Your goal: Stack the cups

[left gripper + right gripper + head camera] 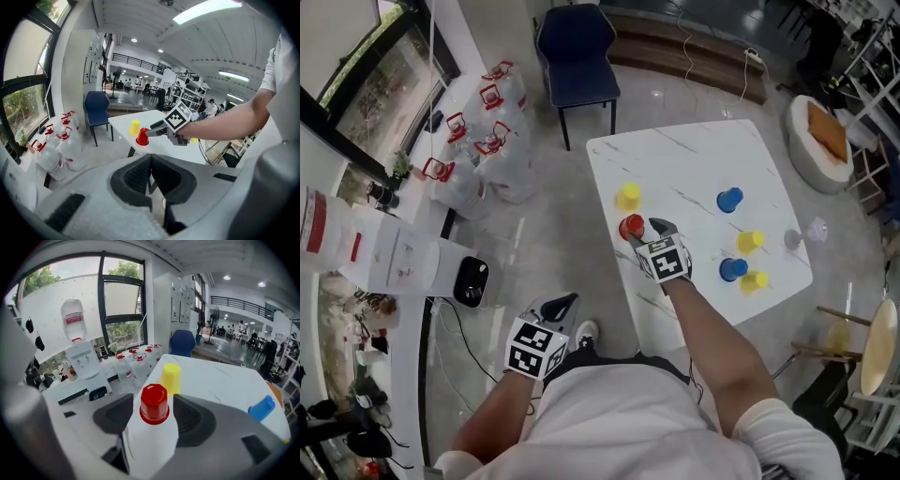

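Observation:
On the white marble table (694,155) a red cup (631,227) stands upside down near the left edge, with a yellow cup (628,197) just beyond it. My right gripper (643,233) is open, and the red cup (154,403) sits between its jaws with a gap on each side. Further right stand two blue cups (729,200) (732,269) and two yellow cups (750,241) (755,280). My left gripper (562,304) hangs off the table's left side above the floor, its fingertips (151,158) together with nothing held.
A pale cup (793,239) and a clear one (817,229) stand at the table's right edge. A blue chair (577,52) stands behind the table. Water jugs (487,141) and a dispenser (384,253) stand on the left, a round seat (820,131) on the right.

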